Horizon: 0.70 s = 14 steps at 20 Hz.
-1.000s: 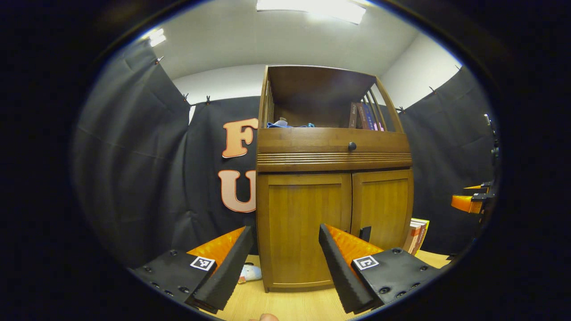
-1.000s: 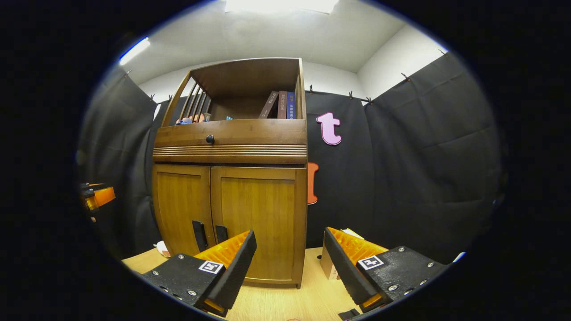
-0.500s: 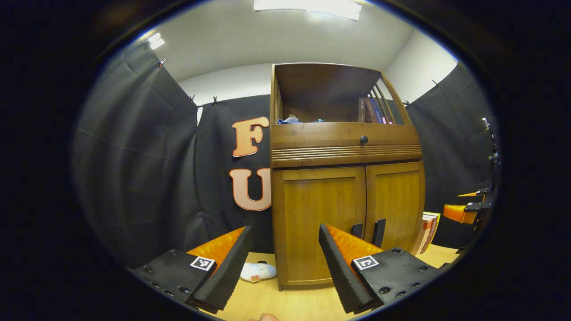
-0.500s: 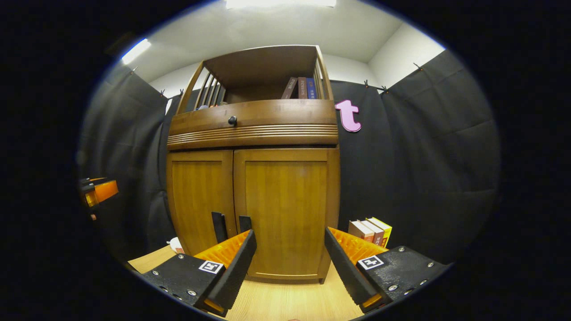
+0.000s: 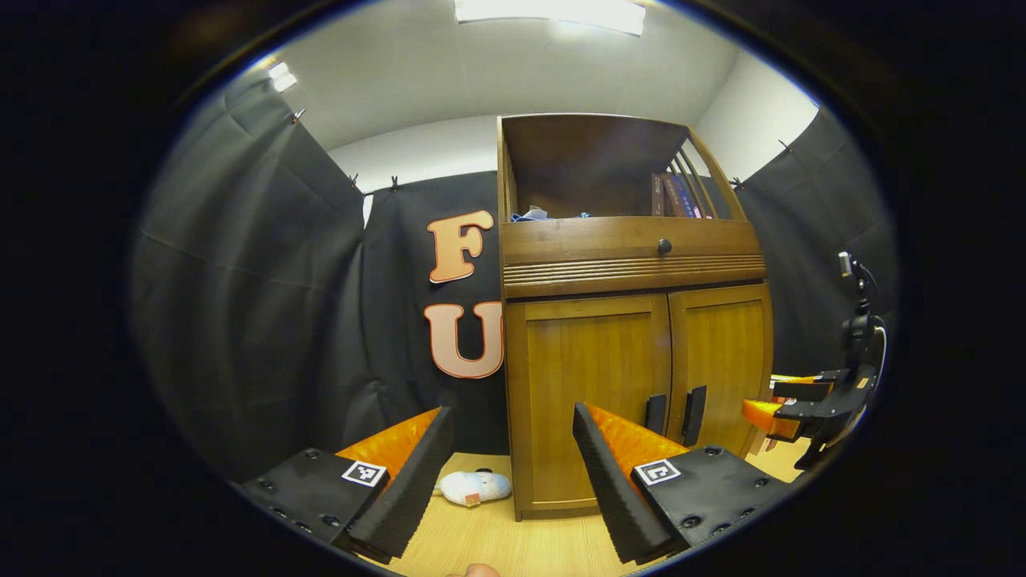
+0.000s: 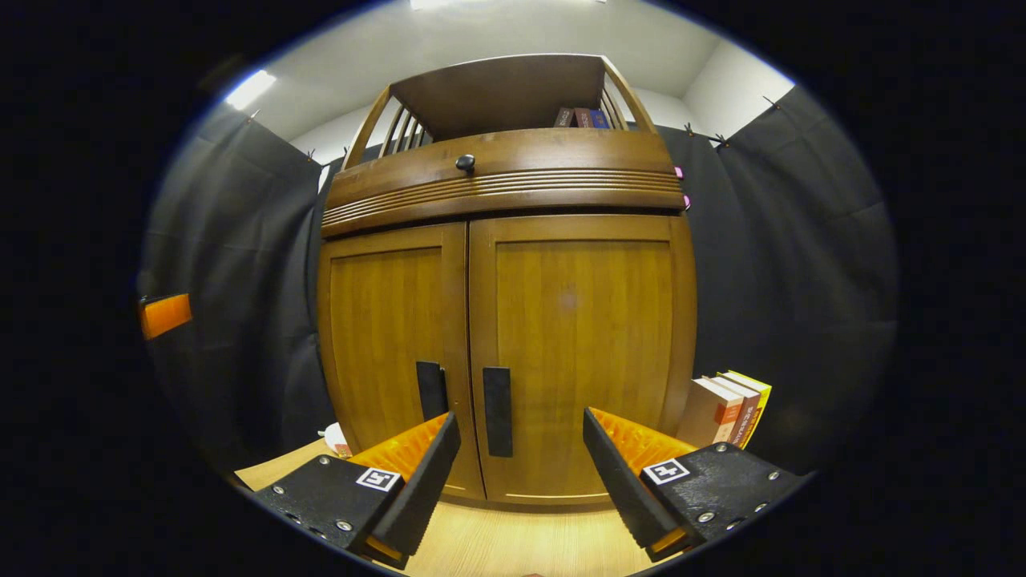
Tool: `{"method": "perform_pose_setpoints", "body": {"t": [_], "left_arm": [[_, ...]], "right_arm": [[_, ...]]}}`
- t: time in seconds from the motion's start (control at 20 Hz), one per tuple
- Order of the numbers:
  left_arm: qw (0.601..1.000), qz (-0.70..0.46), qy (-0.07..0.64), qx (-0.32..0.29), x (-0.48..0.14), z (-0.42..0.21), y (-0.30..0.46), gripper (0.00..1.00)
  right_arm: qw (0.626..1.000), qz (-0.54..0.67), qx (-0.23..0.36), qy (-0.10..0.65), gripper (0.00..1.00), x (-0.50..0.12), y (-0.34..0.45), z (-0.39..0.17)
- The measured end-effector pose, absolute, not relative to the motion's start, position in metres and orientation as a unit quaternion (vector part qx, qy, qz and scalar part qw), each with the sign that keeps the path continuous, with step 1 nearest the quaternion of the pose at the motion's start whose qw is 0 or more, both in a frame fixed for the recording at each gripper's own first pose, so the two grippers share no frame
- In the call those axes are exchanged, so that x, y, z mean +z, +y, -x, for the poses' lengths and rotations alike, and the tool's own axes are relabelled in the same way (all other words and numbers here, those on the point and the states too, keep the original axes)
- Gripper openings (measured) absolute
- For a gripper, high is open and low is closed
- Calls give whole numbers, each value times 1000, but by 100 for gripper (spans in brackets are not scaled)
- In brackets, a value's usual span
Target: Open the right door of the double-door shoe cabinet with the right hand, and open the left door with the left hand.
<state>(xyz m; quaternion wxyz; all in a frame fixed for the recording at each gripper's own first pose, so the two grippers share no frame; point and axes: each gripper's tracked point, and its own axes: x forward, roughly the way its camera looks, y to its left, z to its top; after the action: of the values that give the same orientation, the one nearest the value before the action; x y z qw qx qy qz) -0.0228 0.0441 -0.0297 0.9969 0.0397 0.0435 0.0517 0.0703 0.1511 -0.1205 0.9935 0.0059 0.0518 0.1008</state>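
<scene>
Shoe cabinet point(image 6: 505, 320) stands on a light wooden desk point(image 6: 513, 545), both doors closed. Right door point(image 6: 581, 353) straight ahead of the right hand-held gripper point(image 6: 521, 457), near but apart; fingers spread, nothing between them. Right door's dark handle point(image 6: 497, 411) just left of the gap. Left door point(image 5: 589, 401) ahead of the left hand-held gripper point(image 5: 513, 453), also spread and empty, farther back; its handle point(image 5: 656, 413) at the door's right edge. Black cloth walls around. Books point(image 6: 725, 410) right of cabinet; small white soft toy point(image 5: 476, 487) on desk at its left.
</scene>
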Motion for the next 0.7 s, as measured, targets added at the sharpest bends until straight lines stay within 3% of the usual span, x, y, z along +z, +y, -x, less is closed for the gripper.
{"method": "perform_pose_setpoints", "body": {"t": [0.4, 0.65, 0.7], "left_arm": [[996, -36, 43, 69, -34, 28, 65, 94], [995, -43, 43, 78, -39, 26, 74, 94], [995, -45, 41, 80, -40, 26, 76, 94]], "right_arm": [[990, -17, 115, 85, 94, -169, 182, -123], [990, -6, 97, 106, 84, -198, 185, -154], [989, -12, 95, 111, 89, -203, 186, -160]]}}
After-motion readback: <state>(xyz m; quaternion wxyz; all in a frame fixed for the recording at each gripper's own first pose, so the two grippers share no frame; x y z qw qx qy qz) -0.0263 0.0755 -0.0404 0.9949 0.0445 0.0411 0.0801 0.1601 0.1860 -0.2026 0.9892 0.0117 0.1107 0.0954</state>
